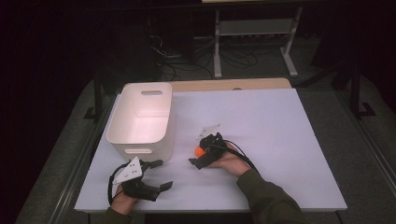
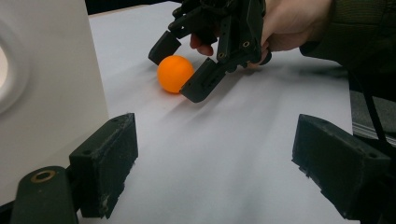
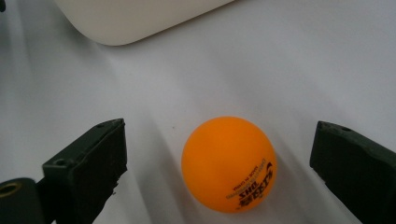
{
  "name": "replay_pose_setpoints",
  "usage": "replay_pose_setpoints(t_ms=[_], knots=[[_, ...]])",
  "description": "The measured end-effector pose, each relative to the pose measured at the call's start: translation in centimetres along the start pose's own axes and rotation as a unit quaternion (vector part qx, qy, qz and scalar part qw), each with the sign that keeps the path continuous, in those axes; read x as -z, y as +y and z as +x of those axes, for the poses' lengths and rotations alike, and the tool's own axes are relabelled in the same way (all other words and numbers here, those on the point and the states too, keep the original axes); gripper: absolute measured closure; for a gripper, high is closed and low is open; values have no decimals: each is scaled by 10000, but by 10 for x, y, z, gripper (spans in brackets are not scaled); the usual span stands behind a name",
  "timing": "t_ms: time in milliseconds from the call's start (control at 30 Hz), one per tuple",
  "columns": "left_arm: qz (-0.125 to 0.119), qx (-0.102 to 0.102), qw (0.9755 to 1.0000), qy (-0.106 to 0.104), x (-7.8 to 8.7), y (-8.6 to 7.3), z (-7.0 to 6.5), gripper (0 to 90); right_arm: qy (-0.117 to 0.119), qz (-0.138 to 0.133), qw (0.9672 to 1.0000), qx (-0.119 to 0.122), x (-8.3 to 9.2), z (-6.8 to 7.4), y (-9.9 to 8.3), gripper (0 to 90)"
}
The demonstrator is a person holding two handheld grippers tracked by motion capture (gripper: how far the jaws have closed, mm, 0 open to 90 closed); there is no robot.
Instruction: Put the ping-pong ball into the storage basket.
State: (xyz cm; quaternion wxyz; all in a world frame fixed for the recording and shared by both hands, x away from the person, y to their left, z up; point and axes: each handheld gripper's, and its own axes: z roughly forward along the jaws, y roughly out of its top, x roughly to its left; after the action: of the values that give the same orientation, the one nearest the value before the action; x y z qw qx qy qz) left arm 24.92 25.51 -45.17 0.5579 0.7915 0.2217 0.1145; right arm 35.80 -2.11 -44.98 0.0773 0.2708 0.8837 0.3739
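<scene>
Orange ball (image 3: pixel 229 164) resting on the white desk (image 1: pixel 280 140), near the white bin (image 1: pixel 142 116), between the right gripper's (image 1: pixel 201 150) spread jaws, neither pad touching. Likely a table-tennis ball judging by the print: very light, hollow, hard, smooth, prone to rolling or squirting out. Best pinched squarely across the widest part, gently. Left gripper (image 1: pixel 159 174) apart too, holding nothing, low beside the bin.

The high view looks forward and down from above the near edge of the worktop (image 1: pixel 261 116), taking in its whole width. Each gripper view sits low and close to the surface; both share the orange ball (image 3: pixel 229 164) and white bin (image 2: pixel 46 93).
</scene>
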Motion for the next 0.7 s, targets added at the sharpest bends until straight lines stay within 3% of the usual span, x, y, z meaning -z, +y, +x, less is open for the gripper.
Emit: replay_pose_setpoints(t_ms=[367, 700], knots=[[0, 1, 10000, 0, 0, 0, 0, 138, -152, 18, 9999, -37, 0, 0, -1, 125], [2, 0, 10000, -1, 0, 0, 0, 138, -77, 68, 9999, -49, 0, 0, -2, 174]])
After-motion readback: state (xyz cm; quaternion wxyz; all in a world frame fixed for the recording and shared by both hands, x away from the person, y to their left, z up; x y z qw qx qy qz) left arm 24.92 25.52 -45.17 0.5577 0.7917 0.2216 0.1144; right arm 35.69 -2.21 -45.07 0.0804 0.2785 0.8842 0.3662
